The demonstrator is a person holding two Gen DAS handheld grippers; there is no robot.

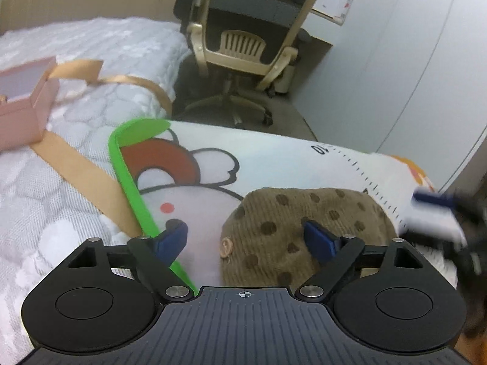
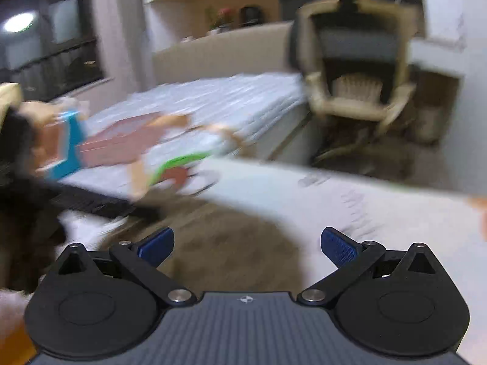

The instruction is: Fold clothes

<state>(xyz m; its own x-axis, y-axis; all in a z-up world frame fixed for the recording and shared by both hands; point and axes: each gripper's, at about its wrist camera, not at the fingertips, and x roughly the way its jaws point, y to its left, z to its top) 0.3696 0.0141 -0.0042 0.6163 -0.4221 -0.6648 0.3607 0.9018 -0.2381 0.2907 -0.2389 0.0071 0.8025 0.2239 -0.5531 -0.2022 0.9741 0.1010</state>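
Observation:
A small brown corduroy garment (image 1: 304,213) with darker dots lies bunched on a white cartoon-print mat (image 1: 274,152) with a green edge. My left gripper (image 1: 246,237) is open just above the garment's left part, its right blue finger (image 1: 319,238) over the cloth and its left one over the mat. A blurred piece of the right tool (image 1: 438,213) shows at the right edge. The right wrist view is motion-blurred. There my right gripper (image 2: 248,243) is open over the brown garment (image 2: 219,243) on the mat (image 2: 365,200), holding nothing.
The mat rests on a quilted white bed (image 1: 91,45). A pink box (image 1: 21,103) with a tan ribbon (image 1: 76,164) lies to the left. Beyond the bed's edge stands a beige office chair (image 1: 252,30) on dark floor, with a pale wall to the right.

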